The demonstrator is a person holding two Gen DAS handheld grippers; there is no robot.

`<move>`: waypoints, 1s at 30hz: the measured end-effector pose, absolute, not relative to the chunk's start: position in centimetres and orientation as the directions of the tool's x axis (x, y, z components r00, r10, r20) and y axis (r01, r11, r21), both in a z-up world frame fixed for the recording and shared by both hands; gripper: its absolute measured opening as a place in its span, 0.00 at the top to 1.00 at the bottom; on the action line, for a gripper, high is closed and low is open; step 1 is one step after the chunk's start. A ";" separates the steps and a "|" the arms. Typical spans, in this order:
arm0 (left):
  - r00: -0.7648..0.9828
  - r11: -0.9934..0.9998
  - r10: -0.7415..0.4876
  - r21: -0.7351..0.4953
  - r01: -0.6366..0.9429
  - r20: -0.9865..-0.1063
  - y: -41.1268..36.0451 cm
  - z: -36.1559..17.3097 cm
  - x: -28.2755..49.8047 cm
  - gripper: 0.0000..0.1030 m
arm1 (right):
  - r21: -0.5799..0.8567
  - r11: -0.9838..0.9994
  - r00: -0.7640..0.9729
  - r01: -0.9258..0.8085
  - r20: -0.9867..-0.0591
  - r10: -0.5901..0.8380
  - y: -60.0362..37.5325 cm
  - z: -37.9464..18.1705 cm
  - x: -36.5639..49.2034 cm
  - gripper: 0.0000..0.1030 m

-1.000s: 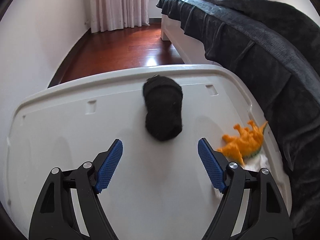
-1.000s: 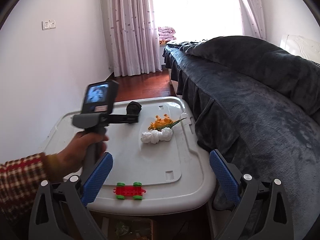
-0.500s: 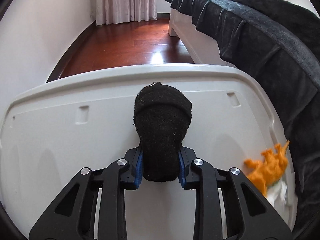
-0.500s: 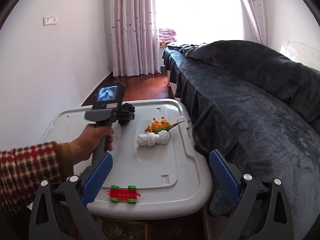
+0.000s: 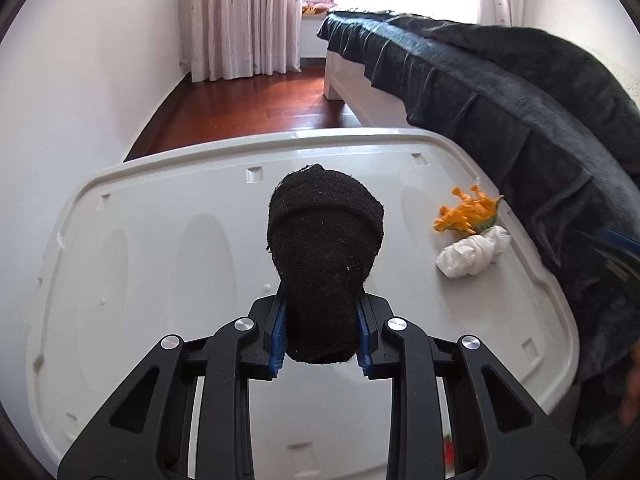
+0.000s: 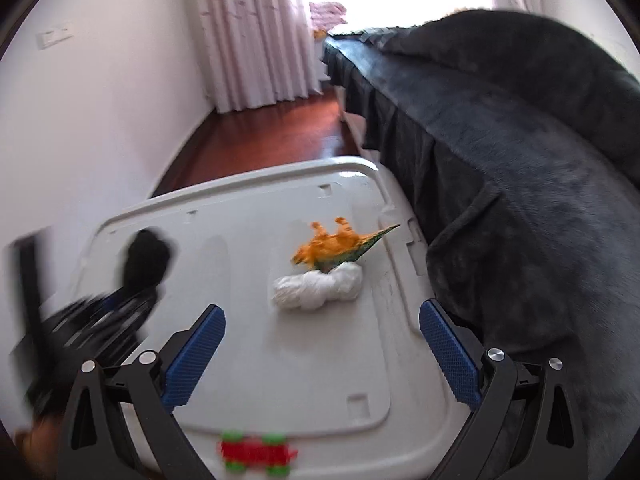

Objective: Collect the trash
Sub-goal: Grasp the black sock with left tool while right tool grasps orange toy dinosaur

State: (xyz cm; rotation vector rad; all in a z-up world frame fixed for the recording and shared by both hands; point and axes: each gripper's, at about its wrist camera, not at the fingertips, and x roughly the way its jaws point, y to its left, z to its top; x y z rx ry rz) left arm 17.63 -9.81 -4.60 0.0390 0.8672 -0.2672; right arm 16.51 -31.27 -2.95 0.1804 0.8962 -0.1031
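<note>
Left wrist view shows the left gripper (image 5: 322,330) closed tight on a black rolled sock (image 5: 324,256). Its blue pads (image 5: 279,336) press into the lower end of the bundle from both sides, and the rounded top pokes forward past the fingertips. The sock seems lifted clear of the grey plastic lid (image 5: 160,280) below it, though the angle makes that hard to confirm.

Judging by this, the pick-up step for the sock is done and the carry-off comes next. No bin or bag shows in either view, so the next move calls for finding one while keeping the squeeze on the soft bundle.

Right wrist view, blurred by motion, shows the right gripper (image 6: 320,354) spread wide and holding nothing. It hangs above the near part of the lid, facing a crumpled white tissue (image 6: 318,286) that touches an orange toy dinosaur (image 6: 332,246). A red and green toy car (image 6: 256,452) sits at the near edge. The tissue looks like the likely next target; closing on it alone means avoiding the dinosaur just behind it.
</note>
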 end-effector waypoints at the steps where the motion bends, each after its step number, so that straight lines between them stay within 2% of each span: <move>1: 0.619 0.965 -0.221 -0.077 0.251 -0.754 -9.6 -4.4 17.3 0.74 | 0.106 0.974 0.605 0.199 -0.795 -0.037 -31.5 -3.9 18.3 0.07; 5: 0.621 0.961 -0.250 -0.114 0.251 -0.743 -8.8 -3.4 16.7 0.74 | 0.050 0.963 0.576 0.264 -0.809 -0.116 -31.5 -6.0 23.0 0.07; 9: 0.635 0.960 -0.258 -0.119 0.254 -0.728 -8.0 -2.6 16.5 0.74 | 0.076 0.941 0.534 0.329 -0.837 -0.119 -31.8 -7.7 25.7 0.08; 15: 0.621 0.960 -0.266 -0.144 0.241 -0.737 -7.0 -3.1 16.8 0.74 | 0.025 0.933 0.475 0.358 -0.865 -0.159 -31.3 -9.7 27.7 0.09; 17: 0.620 0.960 -0.268 -0.147 0.240 -0.737 -7.1 -3.2 16.9 0.74 | 0.022 0.930 0.452 0.368 -0.878 -0.158 -31.2 -10.4 28.1 0.19; 18: 0.621 0.960 -0.267 -0.144 0.242 -0.737 -7.2 -3.3 16.9 0.74 | 0.012 0.929 0.444 0.369 -0.881 -0.165 -31.1 -10.7 28.1 0.21; 20: 0.620 0.959 -0.267 -0.141 0.246 -0.738 -7.5 -3.3 17.0 0.74 | -0.003 0.935 0.454 0.355 -0.874 -0.175 -30.8 -11.0 28.3 0.32; 30: 0.608 0.959 -0.265 -0.138 0.247 -0.749 -7.6 -4.3 16.4 0.74 | -0.065 0.970 0.572 0.236 -0.797 -0.193 -28.7 -7.8 26.8 0.34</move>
